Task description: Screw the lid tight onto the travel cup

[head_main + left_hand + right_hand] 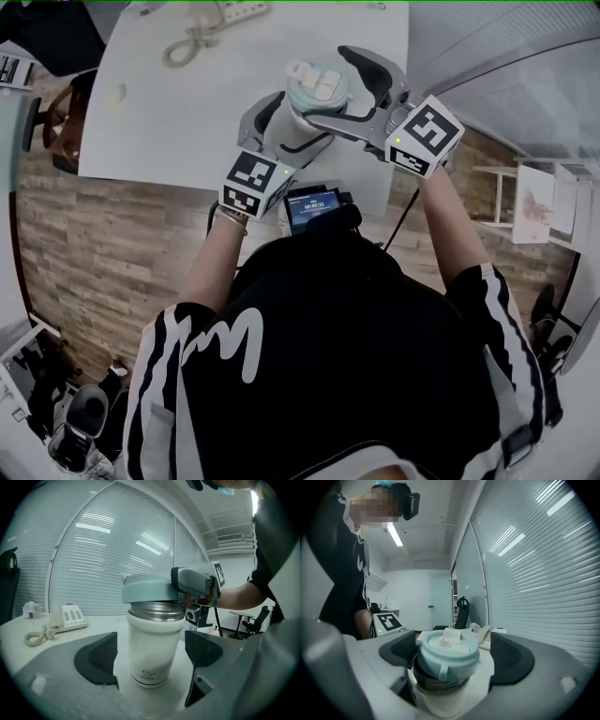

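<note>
Tightening is judged pending: left gripper point(150, 658) and right gripper point(454, 656) fingers are spread; cup point(152, 644) and lid point(449, 654) must be clamped, then twisted.

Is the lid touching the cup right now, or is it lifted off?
Touching. The left gripper view shows the lid sitting directly on the steel neck of the cup, with no gap between them.

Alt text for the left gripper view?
A white travel cup stands untouched on a table between the open jaws of the left gripper, with a blue lid resting on its steel rim. The right gripper is beside the lid; a phone sits at left.
</note>
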Available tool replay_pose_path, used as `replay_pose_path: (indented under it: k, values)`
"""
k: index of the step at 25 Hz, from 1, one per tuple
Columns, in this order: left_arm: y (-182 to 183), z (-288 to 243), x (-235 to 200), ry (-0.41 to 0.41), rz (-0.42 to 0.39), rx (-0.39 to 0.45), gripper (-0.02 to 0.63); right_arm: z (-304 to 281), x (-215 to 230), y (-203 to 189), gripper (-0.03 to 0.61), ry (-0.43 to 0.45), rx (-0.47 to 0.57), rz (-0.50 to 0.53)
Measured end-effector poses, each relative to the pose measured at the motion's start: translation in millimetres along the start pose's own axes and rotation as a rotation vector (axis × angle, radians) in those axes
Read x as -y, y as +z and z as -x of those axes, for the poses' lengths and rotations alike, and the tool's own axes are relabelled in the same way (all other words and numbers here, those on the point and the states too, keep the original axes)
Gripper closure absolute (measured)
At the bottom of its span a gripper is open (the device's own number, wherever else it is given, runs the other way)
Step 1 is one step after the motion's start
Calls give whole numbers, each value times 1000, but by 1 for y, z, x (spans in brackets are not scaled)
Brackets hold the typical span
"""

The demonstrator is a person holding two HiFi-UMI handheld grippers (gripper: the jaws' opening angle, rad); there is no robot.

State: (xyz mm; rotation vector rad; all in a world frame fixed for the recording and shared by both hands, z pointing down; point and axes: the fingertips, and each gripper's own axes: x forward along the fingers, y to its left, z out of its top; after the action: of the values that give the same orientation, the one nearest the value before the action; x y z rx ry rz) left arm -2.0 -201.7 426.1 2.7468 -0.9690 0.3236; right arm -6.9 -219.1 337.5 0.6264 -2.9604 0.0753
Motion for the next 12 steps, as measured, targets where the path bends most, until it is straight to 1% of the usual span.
replay_pose_path:
  k: [4,6,8,12]
  values:
    - [-3,-7,1,-21,-4,-5,163,-10,1,-2,100,36,9,-46]
    - [-5,-11,-2,-18,-19,-6,162,-14,1,-3,100,50,14,-68]
    - [-3,-14,-3,-22,-22,0,161,-15,0,-2,100,65,19,-76]
    - [2,-21,3,-59,-20,16,160,-20,-6,-2,100,116,8,-75]
